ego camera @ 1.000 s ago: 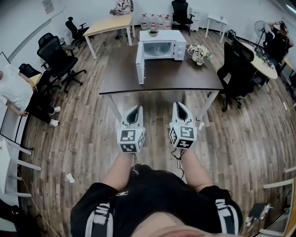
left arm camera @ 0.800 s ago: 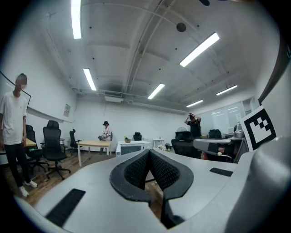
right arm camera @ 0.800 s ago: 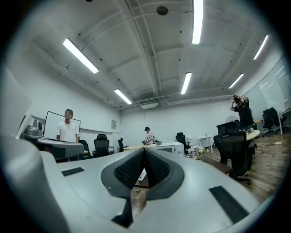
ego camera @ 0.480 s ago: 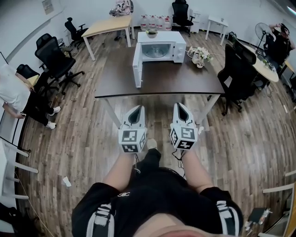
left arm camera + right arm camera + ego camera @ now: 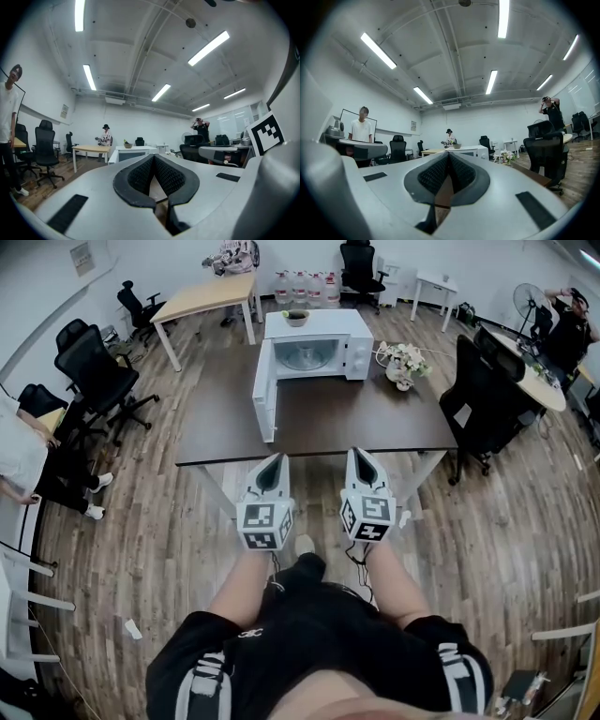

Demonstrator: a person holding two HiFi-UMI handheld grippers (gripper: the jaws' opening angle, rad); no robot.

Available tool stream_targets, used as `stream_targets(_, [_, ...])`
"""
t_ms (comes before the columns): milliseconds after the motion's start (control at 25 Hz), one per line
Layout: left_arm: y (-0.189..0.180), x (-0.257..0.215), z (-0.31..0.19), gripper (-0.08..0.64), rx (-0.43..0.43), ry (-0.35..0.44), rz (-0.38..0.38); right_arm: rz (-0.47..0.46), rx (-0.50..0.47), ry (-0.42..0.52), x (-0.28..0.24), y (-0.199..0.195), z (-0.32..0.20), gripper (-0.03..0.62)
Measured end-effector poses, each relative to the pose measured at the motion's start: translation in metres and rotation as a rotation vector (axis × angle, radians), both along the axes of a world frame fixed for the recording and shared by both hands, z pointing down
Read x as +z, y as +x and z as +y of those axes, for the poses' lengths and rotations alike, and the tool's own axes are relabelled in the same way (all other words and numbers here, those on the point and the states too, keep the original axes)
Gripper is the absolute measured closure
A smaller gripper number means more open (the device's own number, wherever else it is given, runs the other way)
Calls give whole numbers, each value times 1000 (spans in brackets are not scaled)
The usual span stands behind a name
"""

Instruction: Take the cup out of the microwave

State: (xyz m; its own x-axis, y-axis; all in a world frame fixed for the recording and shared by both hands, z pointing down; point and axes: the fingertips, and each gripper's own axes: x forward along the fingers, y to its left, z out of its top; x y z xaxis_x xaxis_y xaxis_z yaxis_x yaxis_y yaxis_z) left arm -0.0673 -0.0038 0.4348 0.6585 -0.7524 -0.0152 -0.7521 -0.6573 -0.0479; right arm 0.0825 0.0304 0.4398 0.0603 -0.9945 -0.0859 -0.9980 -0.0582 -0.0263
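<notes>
A white microwave (image 5: 314, 345) stands at the far end of a dark brown table (image 5: 375, 418), its door (image 5: 263, 401) swung open to the left. The cavity looks pale; I cannot make out a cup inside from here. My left gripper (image 5: 275, 458) and right gripper (image 5: 357, 454) are held side by side just short of the table's near edge, both shut and holding nothing. In the left gripper view the microwave (image 5: 132, 153) shows small beyond the jaws, and in the right gripper view the microwave (image 5: 464, 151) also sits just past the jaw tips.
A bowl (image 5: 296, 318) rests on top of the microwave and a bunch of flowers (image 5: 403, 360) lies on the table to its right. Black office chairs (image 5: 483, 404) stand at the table's right and more chairs (image 5: 98, 371) at the left. People stand around the room's edges.
The table and microwave have drawn nearer and lower in the head view as I walked forward. Both grippers now reach almost to the table's near edge, still shut.
</notes>
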Motion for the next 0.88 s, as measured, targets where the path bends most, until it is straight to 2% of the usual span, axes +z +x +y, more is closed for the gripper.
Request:
stream_targets(280, [51,4,-120,557,27,-26,-20,-11,12,-43,10,46,-119,592])
stream_targets(560, [97,-3,-247,557,55,-44,-38,-28,15,-47,3,86,-247,591])
stream_targets(720, [111,-9,-297,557,48,-41,-53,-40,2,-50,-2,97,-300,591])
stream_targets(880, [120,-8,-327,557,19,-52,-55,-53,-17,-59,-1,106,-335,591])
